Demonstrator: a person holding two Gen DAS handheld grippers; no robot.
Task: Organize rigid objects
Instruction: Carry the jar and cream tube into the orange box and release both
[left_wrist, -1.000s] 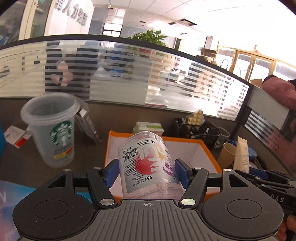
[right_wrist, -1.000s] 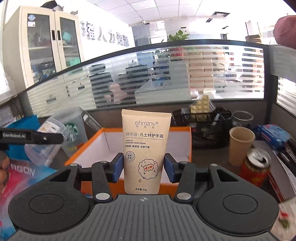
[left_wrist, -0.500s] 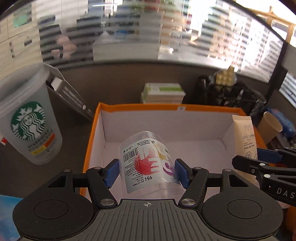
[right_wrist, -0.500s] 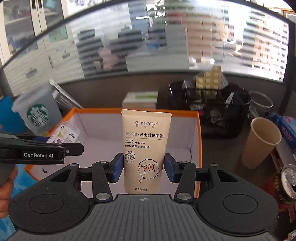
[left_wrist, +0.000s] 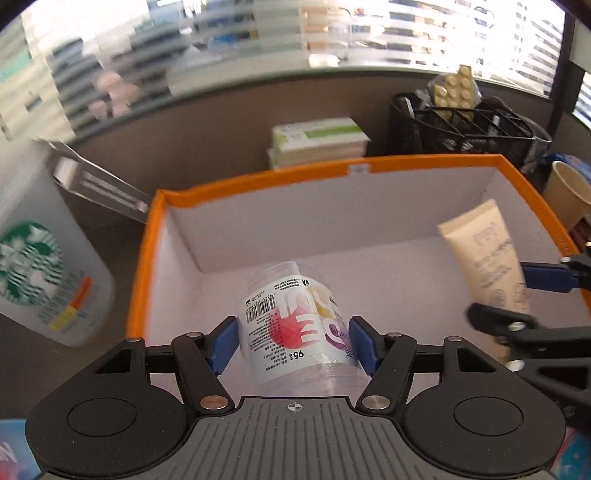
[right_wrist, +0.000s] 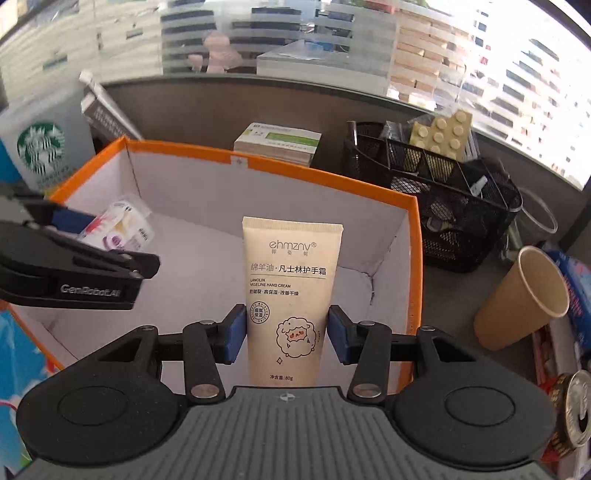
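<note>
Over the orange-rimmed box (left_wrist: 258, 176), left tongs (left_wrist: 293, 341) grip a clear labelled cup (left_wrist: 299, 328) and right tongs (right_wrist: 287, 334) clamp a hand-cream tube (right_wrist: 291, 291), both angled down, probably for release inside.

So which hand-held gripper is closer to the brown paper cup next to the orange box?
Right. The right hand-held gripper, holding the hand cream tube, is over the box's side nearest the paper cup. The left hand-held gripper is over the far side.

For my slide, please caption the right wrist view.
Right gripper holds beige hand-cream tube over orange-rimmed white box.
</note>
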